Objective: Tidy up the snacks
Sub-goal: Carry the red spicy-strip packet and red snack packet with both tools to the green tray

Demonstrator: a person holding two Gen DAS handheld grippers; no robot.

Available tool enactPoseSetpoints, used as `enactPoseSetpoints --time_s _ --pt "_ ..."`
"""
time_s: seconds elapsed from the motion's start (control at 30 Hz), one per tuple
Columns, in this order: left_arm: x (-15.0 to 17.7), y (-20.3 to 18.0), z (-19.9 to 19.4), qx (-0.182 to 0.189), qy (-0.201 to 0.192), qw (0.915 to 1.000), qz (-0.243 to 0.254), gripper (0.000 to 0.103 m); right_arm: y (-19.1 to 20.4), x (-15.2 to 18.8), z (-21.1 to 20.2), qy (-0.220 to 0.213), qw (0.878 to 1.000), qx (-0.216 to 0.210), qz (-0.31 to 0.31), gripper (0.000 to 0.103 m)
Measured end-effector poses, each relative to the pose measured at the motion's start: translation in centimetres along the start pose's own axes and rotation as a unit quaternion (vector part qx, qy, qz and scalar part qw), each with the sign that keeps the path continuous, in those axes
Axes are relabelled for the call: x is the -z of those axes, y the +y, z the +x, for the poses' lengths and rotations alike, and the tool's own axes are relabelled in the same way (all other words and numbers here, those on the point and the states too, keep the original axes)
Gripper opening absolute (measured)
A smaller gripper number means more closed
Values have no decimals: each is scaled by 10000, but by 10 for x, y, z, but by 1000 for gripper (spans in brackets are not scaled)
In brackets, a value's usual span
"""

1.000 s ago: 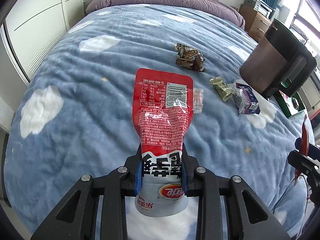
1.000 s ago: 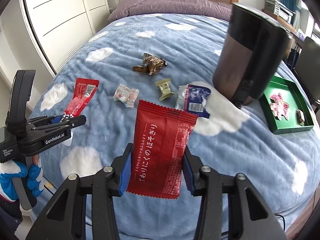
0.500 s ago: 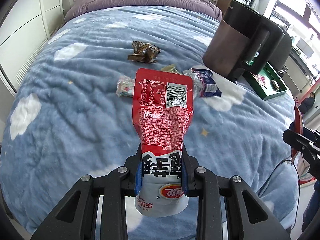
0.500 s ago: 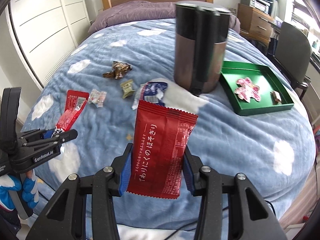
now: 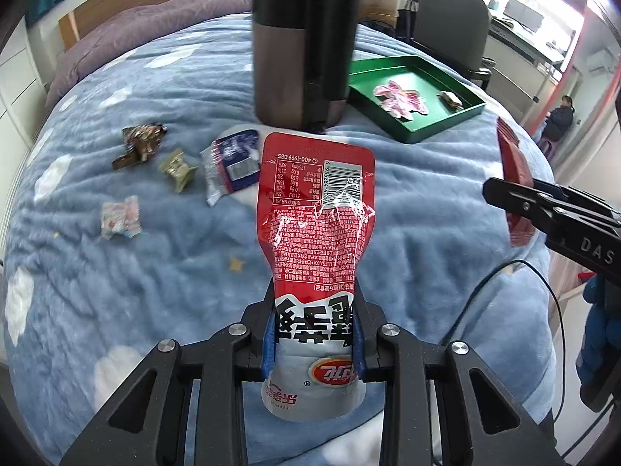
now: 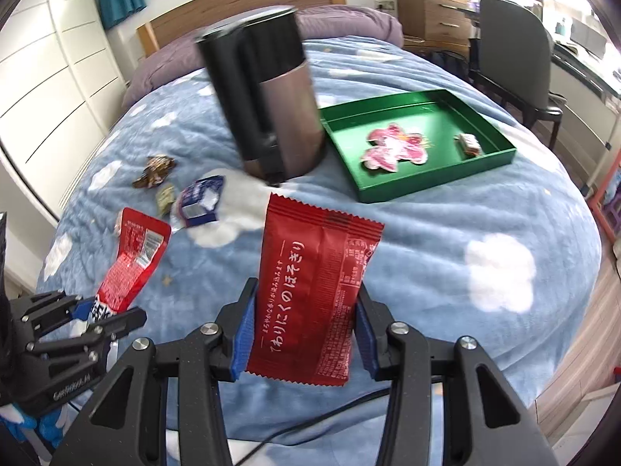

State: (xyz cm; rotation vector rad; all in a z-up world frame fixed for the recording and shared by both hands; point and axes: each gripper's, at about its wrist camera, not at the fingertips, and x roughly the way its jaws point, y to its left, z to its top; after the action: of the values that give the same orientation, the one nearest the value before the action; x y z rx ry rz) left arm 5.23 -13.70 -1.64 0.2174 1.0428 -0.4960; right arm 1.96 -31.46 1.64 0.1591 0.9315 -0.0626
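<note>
My left gripper (image 5: 314, 334) is shut on a red and white snack pouch (image 5: 316, 213) and holds it above the blue bed. My right gripper (image 6: 304, 330) is shut on a dark red snack packet (image 6: 314, 291) with Japanese print. A green tray (image 6: 493, 132) lies at the right of the bed and holds a pink wrapper (image 6: 394, 147) and a small candy (image 6: 469, 143). It also shows in the left wrist view (image 5: 419, 124). Loose snacks lie on the bed: a brown wrapper (image 5: 139, 143), an olive candy (image 5: 176, 167), a blue and white packet (image 5: 231, 163) and a pink candy (image 5: 120, 217).
A tall dark kettle (image 5: 302, 46) stands mid-bed, just left of the tray, and shows in the right wrist view (image 6: 268, 105). A grey chair (image 6: 512, 50) and wooden drawers (image 6: 431, 15) stand beyond the bed's right side. White wardrobes (image 6: 46, 77) line the left.
Both grippers have swung to the right with their packets still held. The kettle and green tray have come towards the middle of both views; the loose snacks have shifted left.
</note>
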Motion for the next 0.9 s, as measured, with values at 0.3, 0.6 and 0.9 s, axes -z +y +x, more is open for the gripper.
enactPoseSetpoints --time_s 0.3,0.6,0.9 --pt "-54 -68 -5 380 -186 9983 399 26 -74 -31 -10 -292 9980 410 382 65" --pt "-131 -110 27 513 -390 9967 486 26 -131 -85 15 -471 9954 673 496 65" --pt "-211 -130 106 657 -713 9941 479 26 -180 -170 89 -493 9923 1078 362 65"
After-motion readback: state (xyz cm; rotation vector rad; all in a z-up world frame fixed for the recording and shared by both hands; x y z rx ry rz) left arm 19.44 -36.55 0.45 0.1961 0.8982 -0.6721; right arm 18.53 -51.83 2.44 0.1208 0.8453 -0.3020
